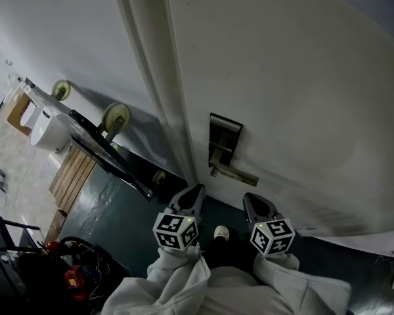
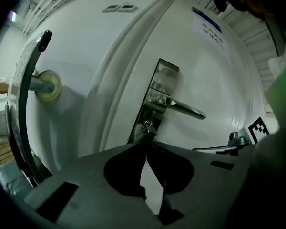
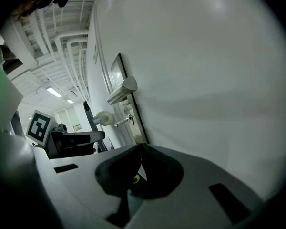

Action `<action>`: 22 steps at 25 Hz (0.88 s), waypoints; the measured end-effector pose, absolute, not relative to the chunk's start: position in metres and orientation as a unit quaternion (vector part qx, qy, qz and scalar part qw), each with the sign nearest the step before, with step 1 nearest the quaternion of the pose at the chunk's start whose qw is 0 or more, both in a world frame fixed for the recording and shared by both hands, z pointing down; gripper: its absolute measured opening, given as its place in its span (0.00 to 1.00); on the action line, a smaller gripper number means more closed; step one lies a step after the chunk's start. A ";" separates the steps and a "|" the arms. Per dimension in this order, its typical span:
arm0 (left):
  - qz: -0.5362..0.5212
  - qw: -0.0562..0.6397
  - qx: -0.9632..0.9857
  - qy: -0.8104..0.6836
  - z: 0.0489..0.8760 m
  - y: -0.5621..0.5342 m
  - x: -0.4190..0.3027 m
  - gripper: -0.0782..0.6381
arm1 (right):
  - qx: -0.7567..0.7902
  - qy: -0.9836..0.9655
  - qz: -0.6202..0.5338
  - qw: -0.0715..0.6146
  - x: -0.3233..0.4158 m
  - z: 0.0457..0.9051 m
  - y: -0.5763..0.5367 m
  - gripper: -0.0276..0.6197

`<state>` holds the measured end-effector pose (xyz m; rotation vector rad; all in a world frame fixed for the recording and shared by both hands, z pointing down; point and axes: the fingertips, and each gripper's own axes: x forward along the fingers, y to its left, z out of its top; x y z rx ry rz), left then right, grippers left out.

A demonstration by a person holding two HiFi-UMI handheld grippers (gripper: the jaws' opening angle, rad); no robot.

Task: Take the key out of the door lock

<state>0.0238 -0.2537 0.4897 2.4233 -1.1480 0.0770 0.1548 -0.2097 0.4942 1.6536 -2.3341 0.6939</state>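
Stands facing a white door (image 1: pixel 295 77), both tongs low in the head view, aimed at the lock plate (image 1: pixel 224 138). Holds left tongs (image 1: pixel 193 195) pressed together, nothing pinched. Same for right tongs (image 1: pixel 255 204): closed tip to tip, empty. Finds the key (image 2: pixel 148 126) in the left gripper view, near frame centre: seated in the lock under the lever handle (image 2: pixel 181 108), with what looks like a small ring on it, just above the left tips, untouched. Cannot make out the key in the head view. Judges removal as not yet started.

Risks, as judged:
- Needs jaws spread first; pushing in closed only knocks the key or scrapes the plate.
- Could clip the handle, close above the key, on approach.
- Could pinch the ring instead of the key head and slip off on the pull.
- Could jam if pulled at a slant or with the key turned off its release position; cannot tell its turn from here.
- Could drop the key to the floor (image 1: pixel 111 202) with a weak pinch.
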 end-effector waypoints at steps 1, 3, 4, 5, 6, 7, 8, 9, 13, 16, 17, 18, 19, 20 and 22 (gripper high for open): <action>0.025 0.231 0.878 -0.419 0.490 -0.258 0.024 0.14 | 0.556 -0.791 0.234 0.100 0.156 0.495 -0.214 0.12; 0.017 0.237 0.874 -0.424 0.490 -0.265 0.026 0.14 | 0.550 -0.796 0.232 0.101 0.158 0.494 -0.223 0.12; 0.012 0.239 0.872 -0.427 0.490 -0.269 0.026 0.14 | 0.547 -0.799 0.231 0.101 0.159 0.495 -0.227 0.12; 0.007 0.243 0.870 -0.430 0.490 -0.272 0.026 0.14 | 0.544 -0.801 0.230 0.102 0.160 0.495 -0.231 0.12; 0.001 0.248 0.867 -0.432 0.491 -0.274 0.027 0.14 | 0.541 -0.802 0.229 0.102 0.161 0.496 -0.234 0.12; -0.005 0.254 0.864 -0.434 0.492 -0.276 0.027 0.14 | 0.539 -0.804 0.228 0.102 0.162 0.496 -0.237 0.12; -0.013 0.263 0.861 -0.435 0.493 -0.279 0.027 0.14 | 0.536 -0.807 0.227 0.103 0.162 0.497 -0.239 0.12; -0.022 0.273 0.857 -0.436 0.493 -0.281 0.027 0.14 | 0.533 -0.809 0.226 0.103 0.163 0.497 -0.240 0.12; -0.065 0.315 0.842 -0.434 0.494 -0.287 0.026 0.14 | 0.527 -0.815 0.222 0.100 0.166 0.497 -0.246 0.12; -0.084 0.343 0.833 -0.425 0.496 -0.286 0.027 0.14 | 0.524 -0.816 0.224 0.098 0.167 0.500 -0.248 0.12; -0.092 0.354 0.830 -0.421 0.496 -0.286 0.027 0.14 | 0.522 -0.817 0.225 0.098 0.167 0.501 -0.248 0.12; -0.102 0.368 0.825 -0.416 0.497 -0.285 0.027 0.14 | 0.522 -0.817 0.226 0.098 0.166 0.503 -0.248 0.12; -0.115 0.385 0.819 -0.408 0.498 -0.285 0.027 0.14 | 0.521 -0.817 0.227 0.098 0.166 0.504 -0.248 0.12; -0.130 0.405 0.812 -0.398 0.498 -0.285 0.027 0.14 | 0.522 -0.816 0.228 0.098 0.166 0.504 -0.248 0.12; -0.167 0.445 0.797 -0.373 0.496 -0.286 0.028 0.14 | 0.523 -0.815 0.230 0.097 0.165 0.505 -0.249 0.12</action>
